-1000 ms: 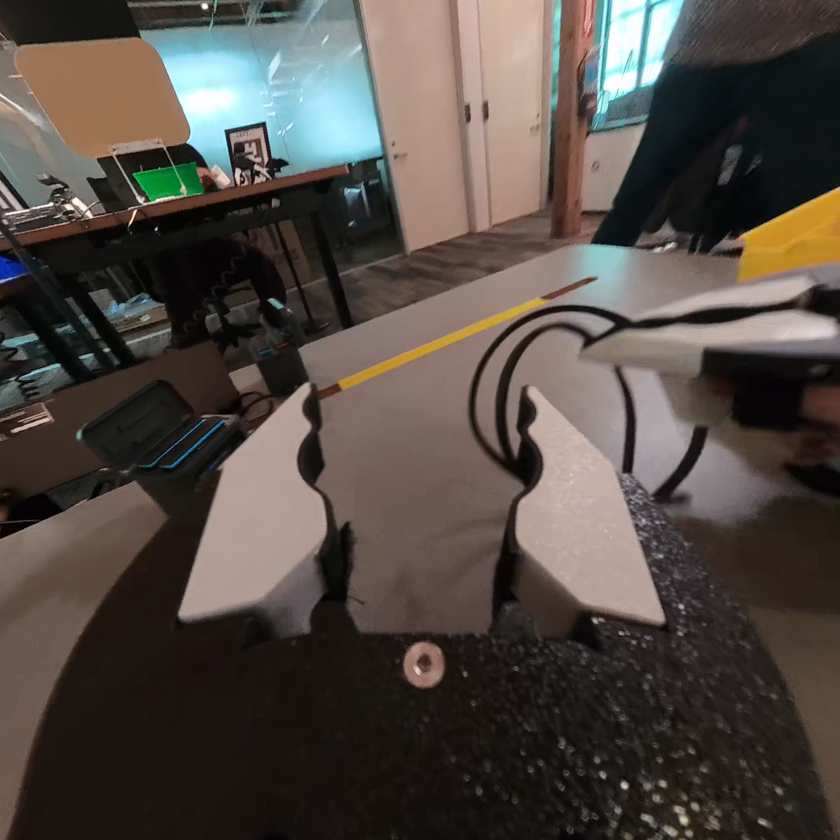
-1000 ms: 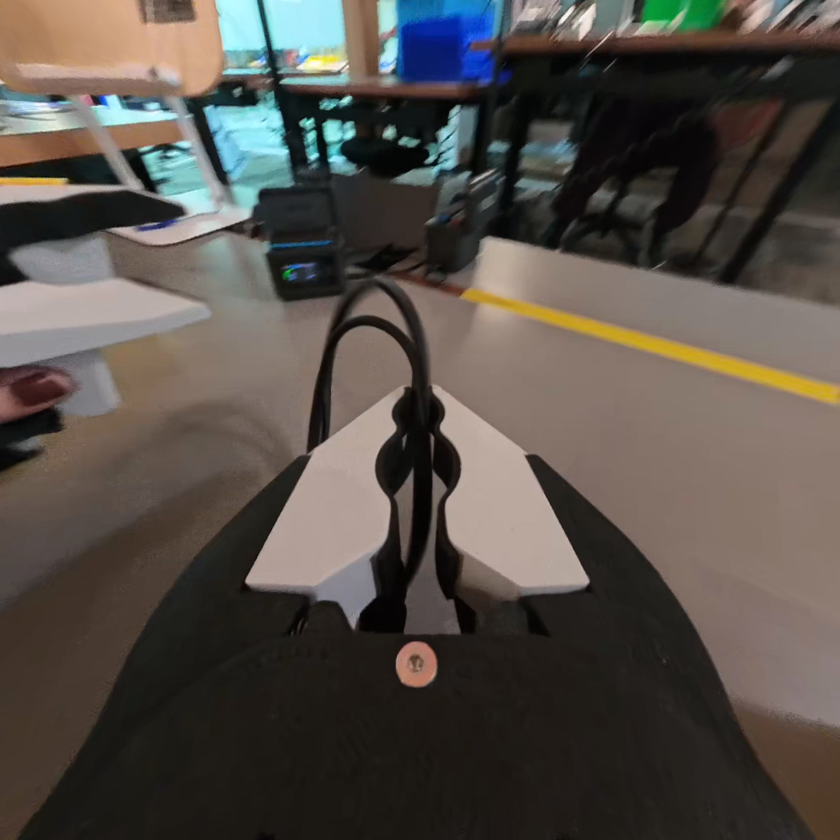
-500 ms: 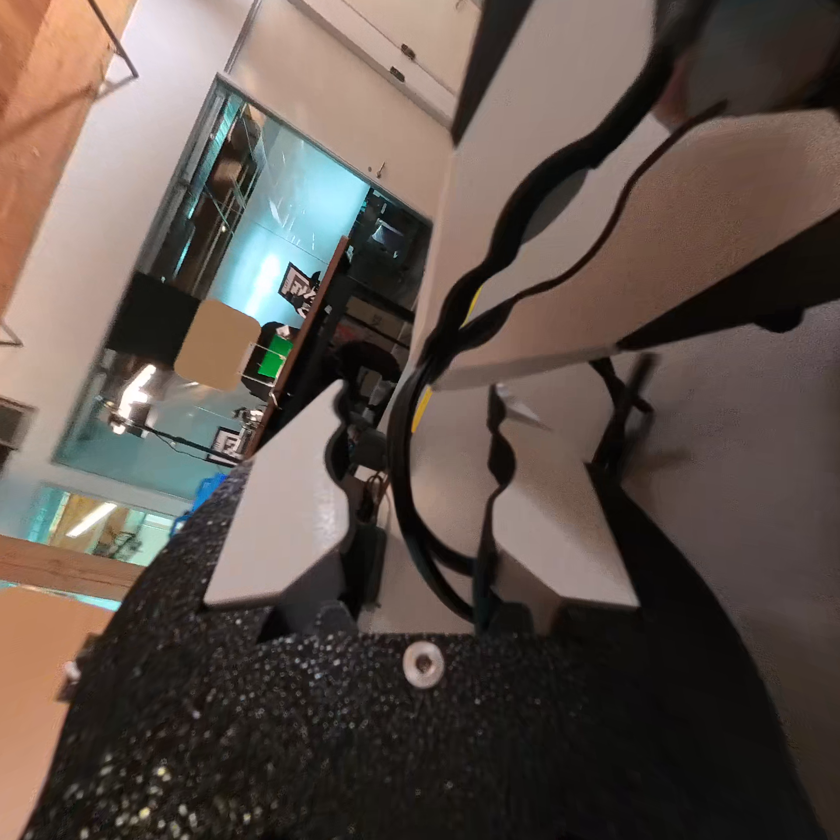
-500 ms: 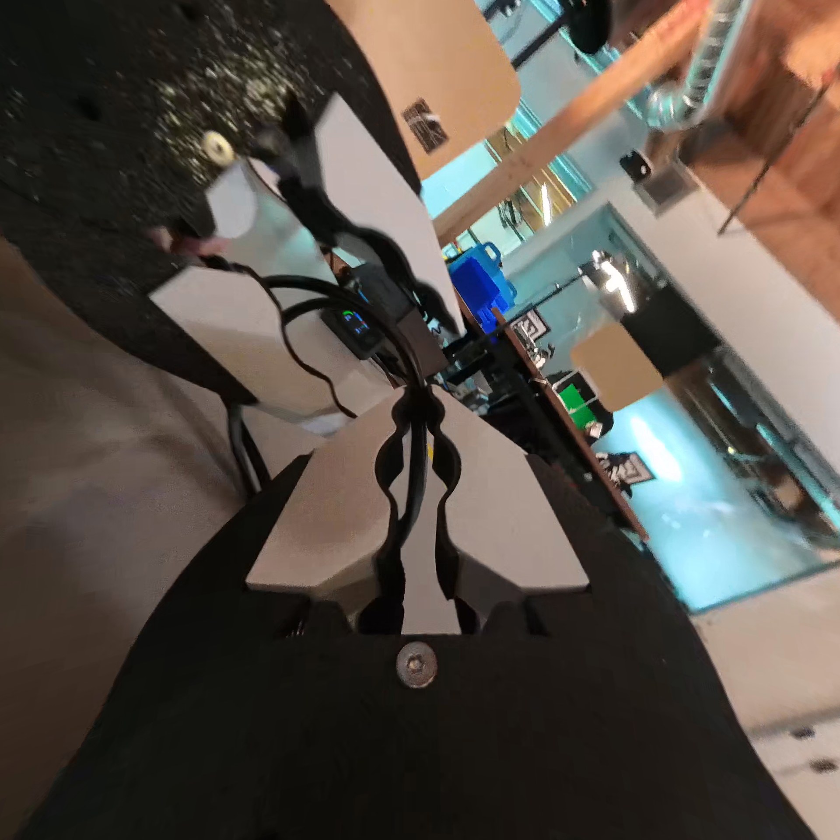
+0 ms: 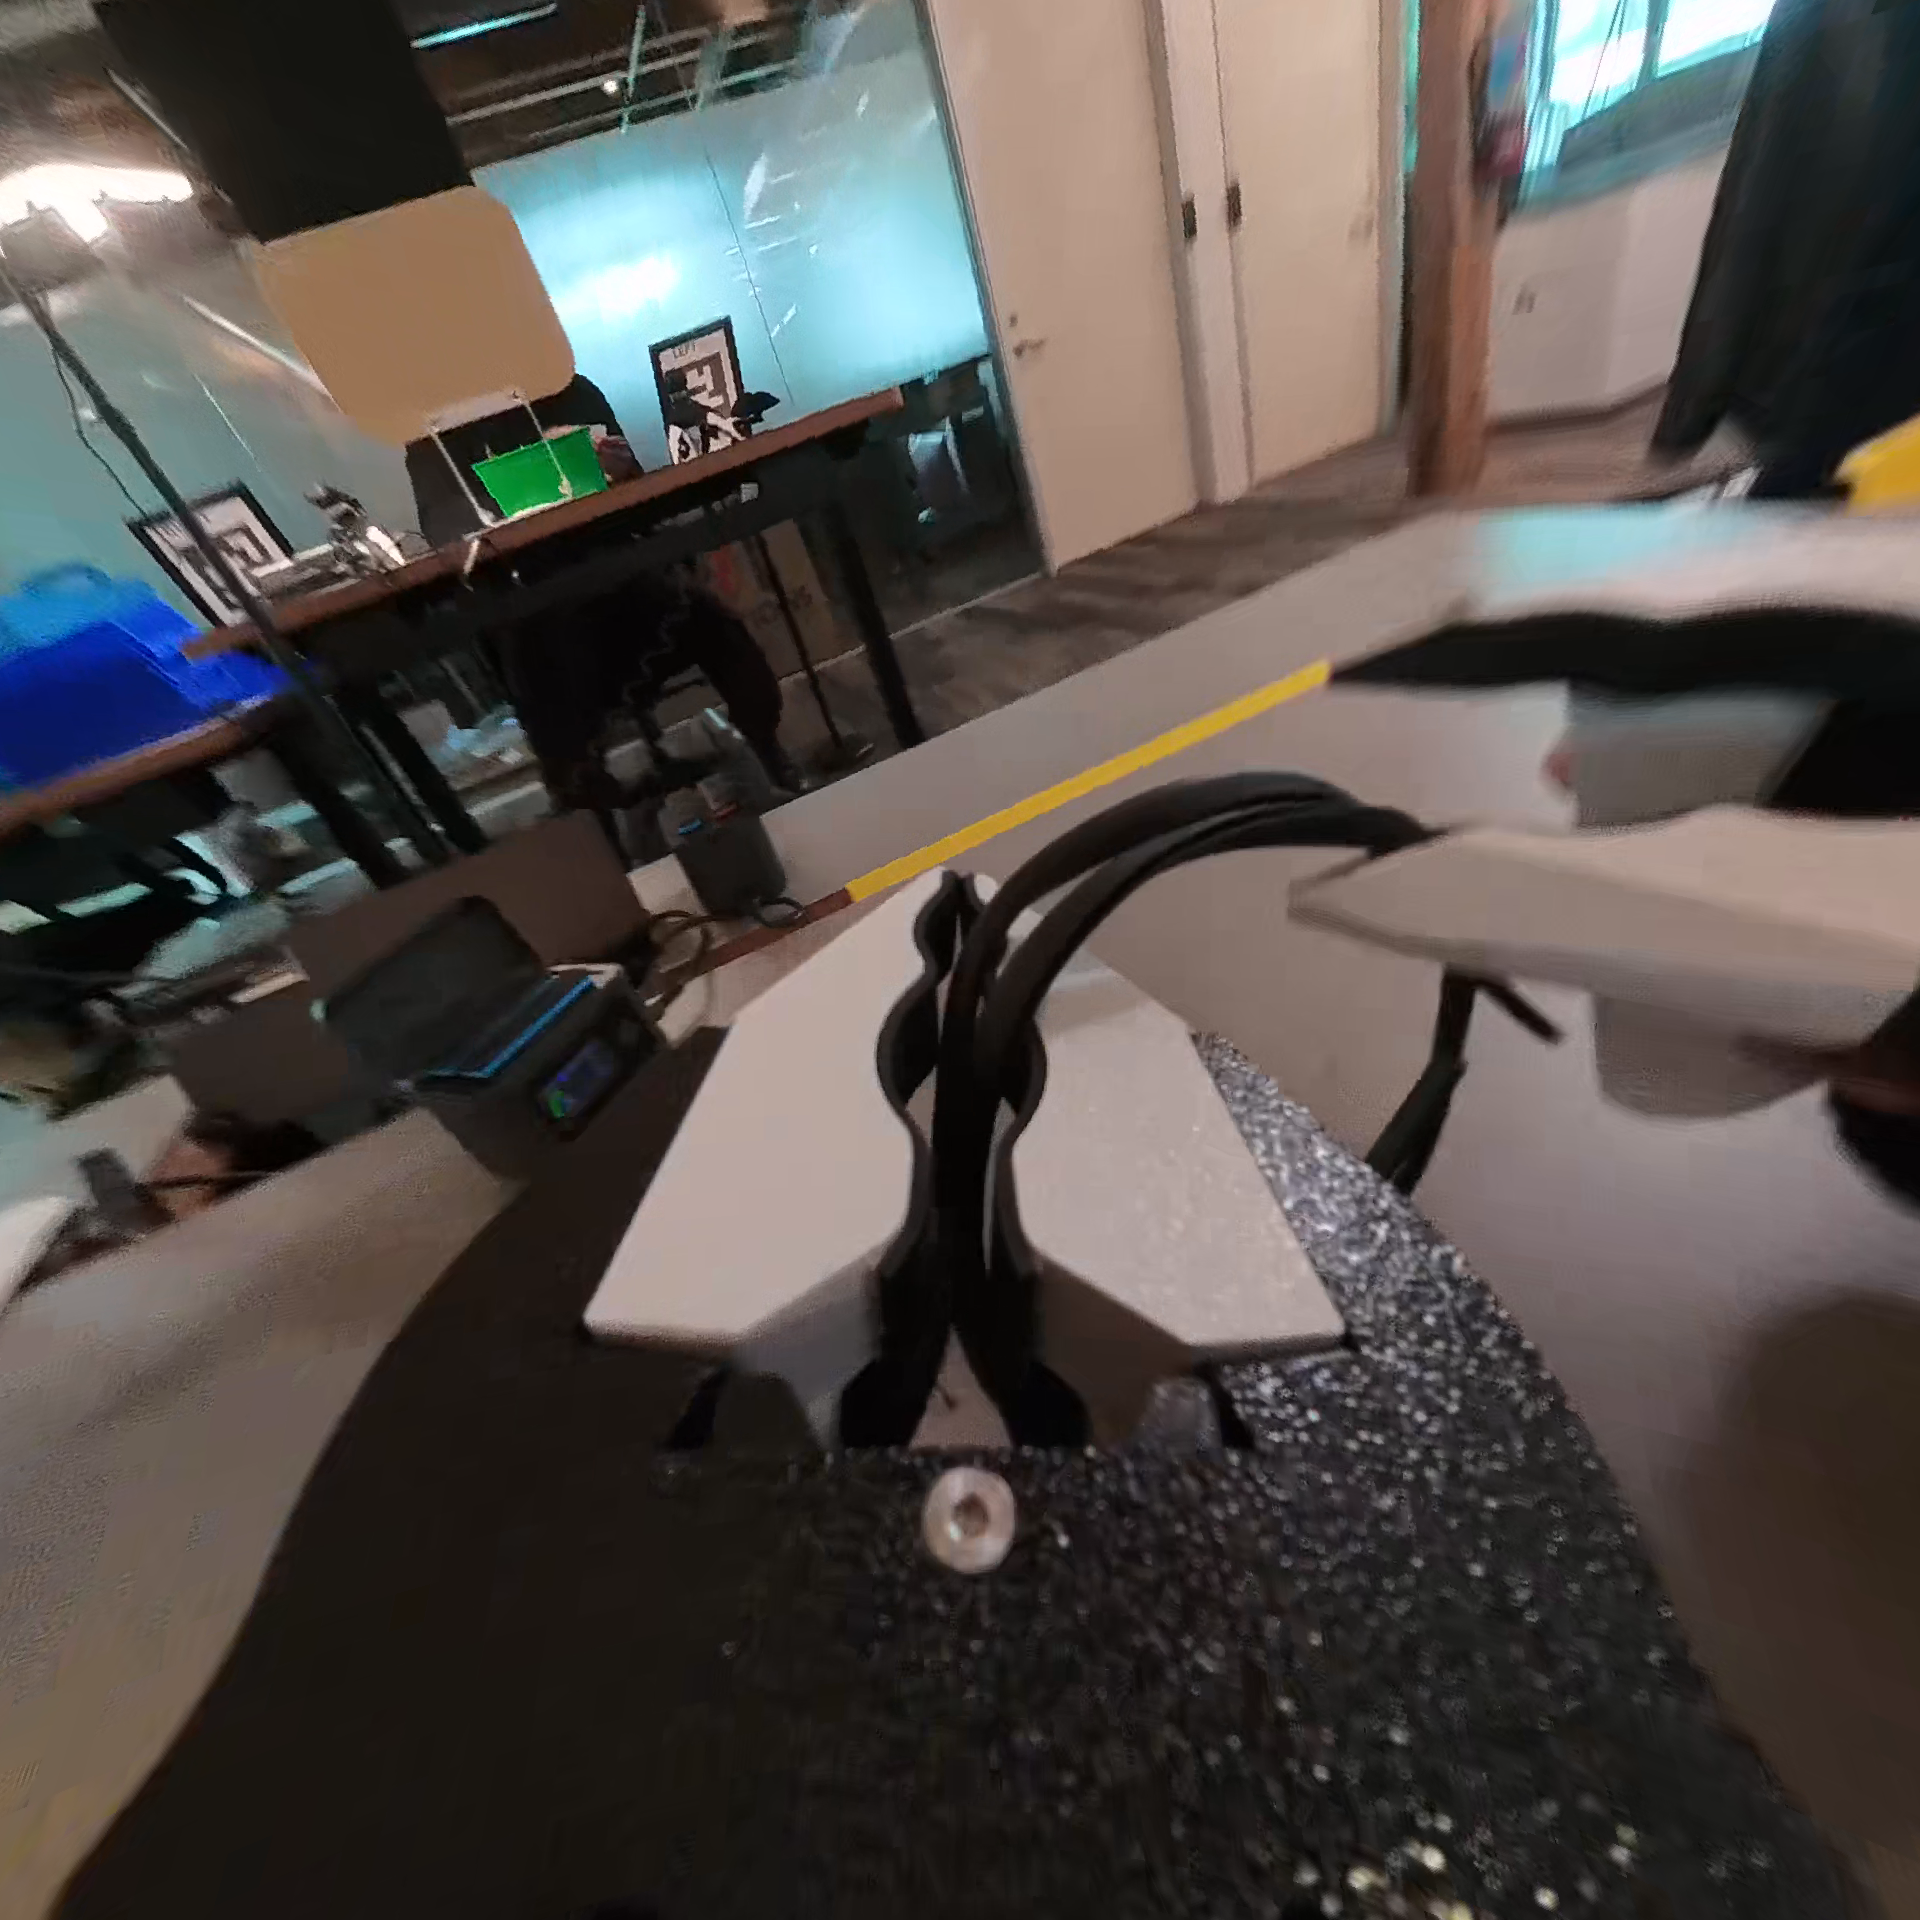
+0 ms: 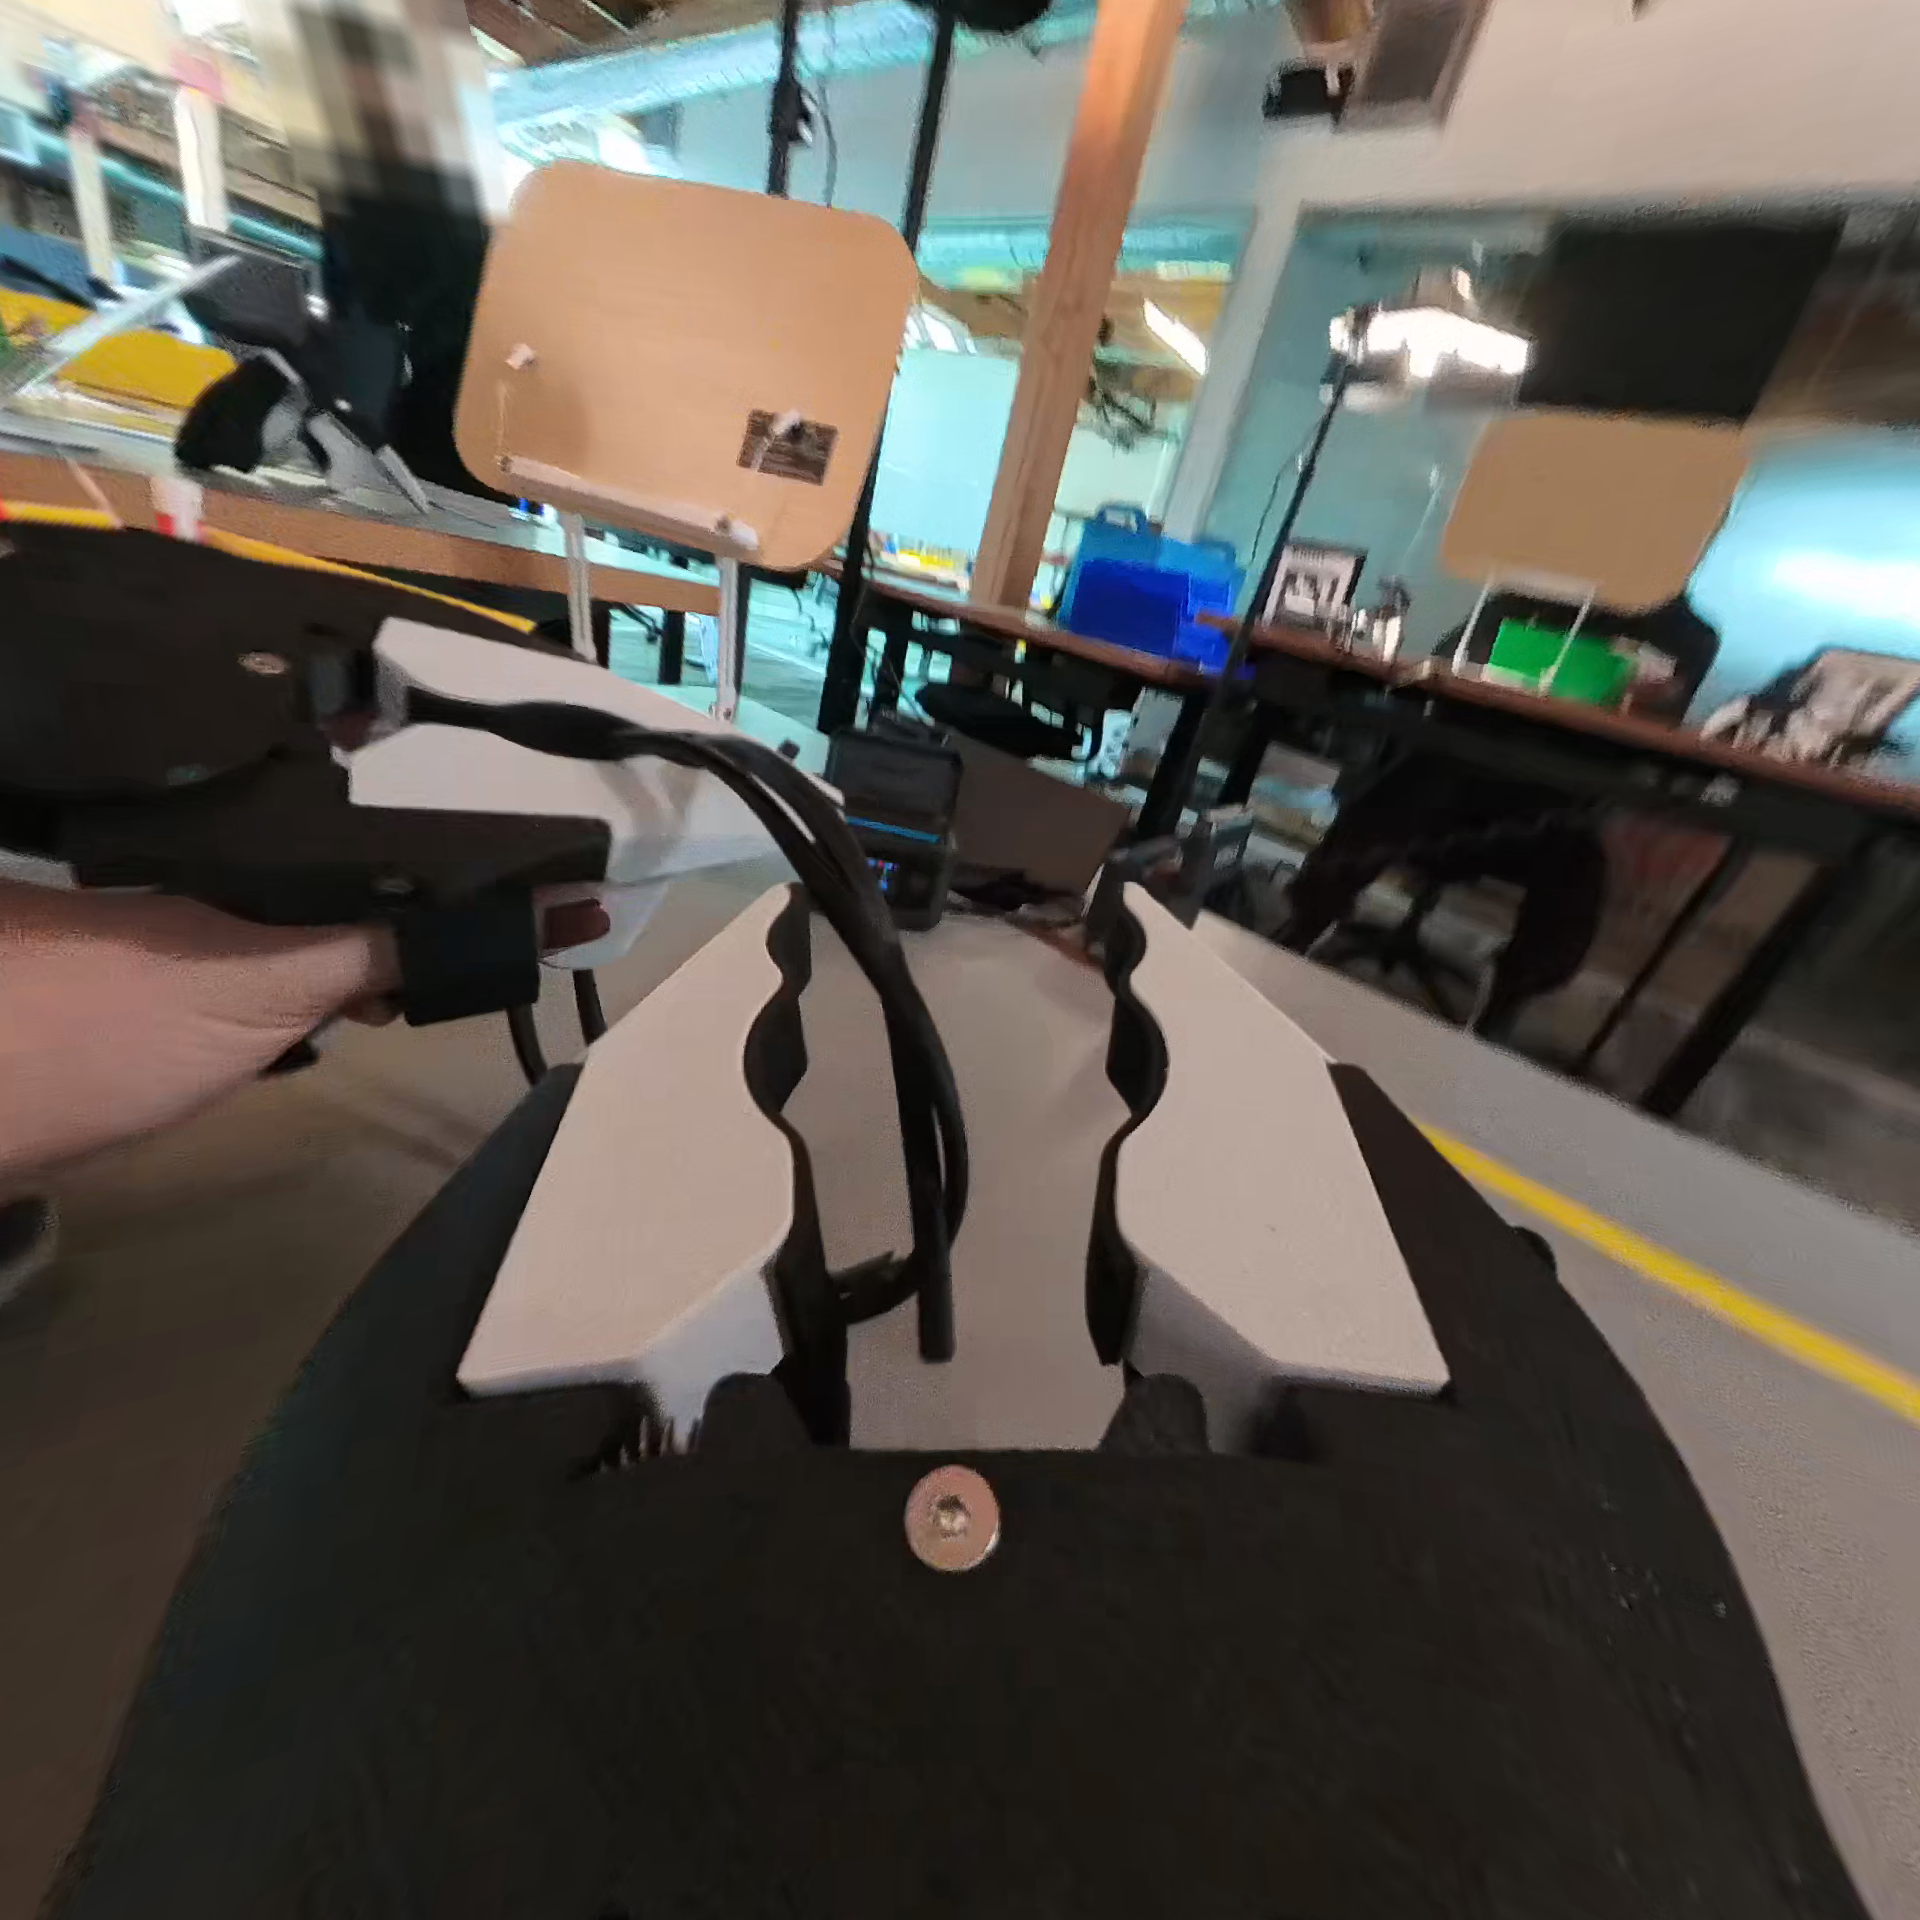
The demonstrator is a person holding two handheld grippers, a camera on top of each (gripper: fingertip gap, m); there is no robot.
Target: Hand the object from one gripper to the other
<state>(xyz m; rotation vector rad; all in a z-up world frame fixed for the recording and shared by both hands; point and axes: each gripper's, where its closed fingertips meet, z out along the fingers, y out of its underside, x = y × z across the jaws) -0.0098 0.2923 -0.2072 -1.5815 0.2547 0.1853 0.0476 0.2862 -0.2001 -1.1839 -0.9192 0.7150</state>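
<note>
Left wrist view: left gripper (image 5: pixel 961 1049) clamped tight on the black cable (image 5: pixel 1132 831), which arcs rightward to the right gripper (image 5: pixel 1538 800) just beside.

Right wrist view: right gripper (image 6: pixel 951 1049) spread wide; cable (image 6: pixel 894 997) hangs loose between its fingers, free end showing only here.

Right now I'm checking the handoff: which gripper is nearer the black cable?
Left. The left gripper is clamped on the black cable; the right gripper is open, cable loose between its fingers.
</note>
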